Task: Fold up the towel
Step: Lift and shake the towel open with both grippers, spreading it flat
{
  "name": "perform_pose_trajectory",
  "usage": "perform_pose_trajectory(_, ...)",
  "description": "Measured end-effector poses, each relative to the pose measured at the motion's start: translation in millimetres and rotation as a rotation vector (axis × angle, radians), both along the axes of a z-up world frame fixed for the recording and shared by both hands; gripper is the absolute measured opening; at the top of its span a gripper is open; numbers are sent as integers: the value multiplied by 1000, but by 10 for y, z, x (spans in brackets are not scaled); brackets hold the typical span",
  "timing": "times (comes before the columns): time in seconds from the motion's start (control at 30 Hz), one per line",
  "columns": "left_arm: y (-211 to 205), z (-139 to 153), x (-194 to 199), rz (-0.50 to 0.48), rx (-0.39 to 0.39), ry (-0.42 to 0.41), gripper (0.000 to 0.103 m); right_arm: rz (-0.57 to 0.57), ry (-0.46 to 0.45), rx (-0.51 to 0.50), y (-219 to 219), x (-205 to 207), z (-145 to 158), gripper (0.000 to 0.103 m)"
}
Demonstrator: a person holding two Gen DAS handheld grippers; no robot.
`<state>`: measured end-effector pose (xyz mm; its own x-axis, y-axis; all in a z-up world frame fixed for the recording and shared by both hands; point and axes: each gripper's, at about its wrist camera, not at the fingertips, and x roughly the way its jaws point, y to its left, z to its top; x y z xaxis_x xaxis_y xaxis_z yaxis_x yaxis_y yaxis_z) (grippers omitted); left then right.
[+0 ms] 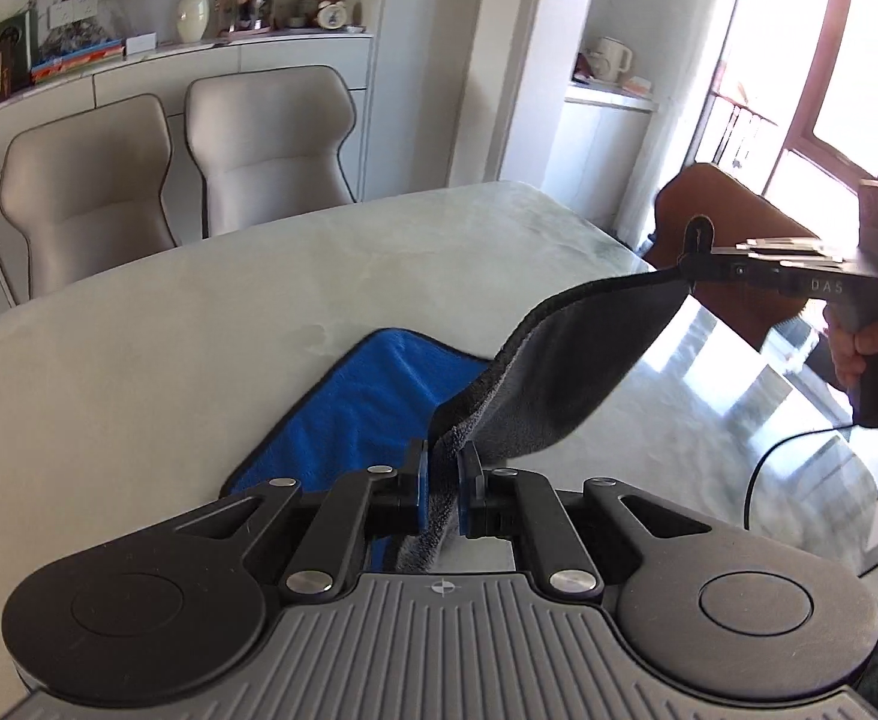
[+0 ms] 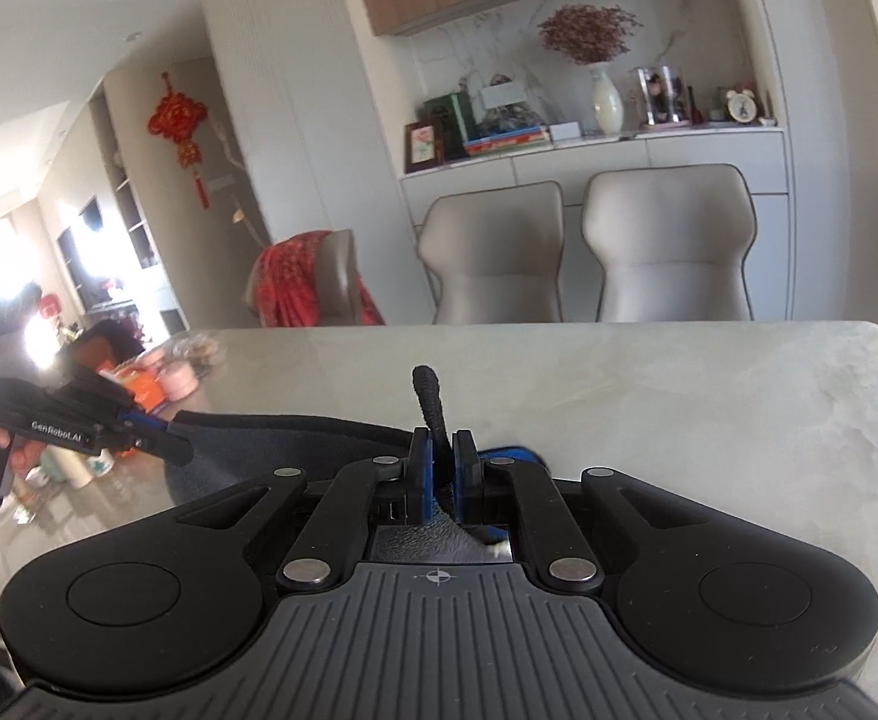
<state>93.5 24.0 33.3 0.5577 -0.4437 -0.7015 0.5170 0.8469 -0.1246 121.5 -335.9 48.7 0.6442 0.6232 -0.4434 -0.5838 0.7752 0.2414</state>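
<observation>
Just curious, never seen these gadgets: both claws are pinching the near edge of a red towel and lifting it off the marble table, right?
Nearly: the towel is blue with a grey underside, not red, as the left wrist view shows. Both claws, left and right, do pinch its edge above the marble table.

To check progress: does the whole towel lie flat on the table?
No, both grippers hold the towel edge lifted above the table.
</observation>
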Motion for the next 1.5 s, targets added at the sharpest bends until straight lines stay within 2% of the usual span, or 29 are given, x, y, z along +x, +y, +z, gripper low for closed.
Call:
perform_pose_trajectory(0.17, -47, 58, -459, -51, -6, 8, 8, 68, 10, -23, -35, -434, 172, 7)
perform_pose_trajectory(0.33, -47, -4, -841, -91, -20, 61, 8, 140, 83, -78, -87, -906, 230, 7)
perform_pose_trajectory(0.5, -51, -311, -1105, -113, 14, 164, 8, 238, 205, -165, -18, -1255, -4, 7)
perform_pose_trajectory(0.6, -39, -569, -1186, -114, 26, 235, 8, 269, 306, -235, 78, -1448, -330, 7)
perform_pose_trajectory(0.67, -25, -707, -1244, -111, 28, 273, 8, 260, 347, -231, 77, -1542, -476, 7)
perform_pose_trajectory(0.83, 16, -905, -1352, -124, 34, 313, 9, 213, 364, -214, 38, -1580, -522, 7)
perform_pose_trajectory(1.0, 15, -923, -1326, -150, 49, 301, 9, 170, 301, -188, -4, -1498, -443, 8)
perform_pose_trajectory(1.17, 21, -870, -1159, -171, 55, 262, 12, 135, 235, -136, 46, -1154, -485, 8)
perform_pose_trajectory(1.37, 133, -851, -739, -124, 28, 252, 11, 93, 218, -90, 64, -721, -542, 8)
perform_pose_trajectory(1.43, 152, -870, -637, -120, 54, 249, 11, 83, 232, -99, 81, -641, -587, 9)
perform_pose_trajectory(1.5, 171, -934, -608, -119, 63, 271, 12, 51, 287, -146, 108, -578, -687, 23)
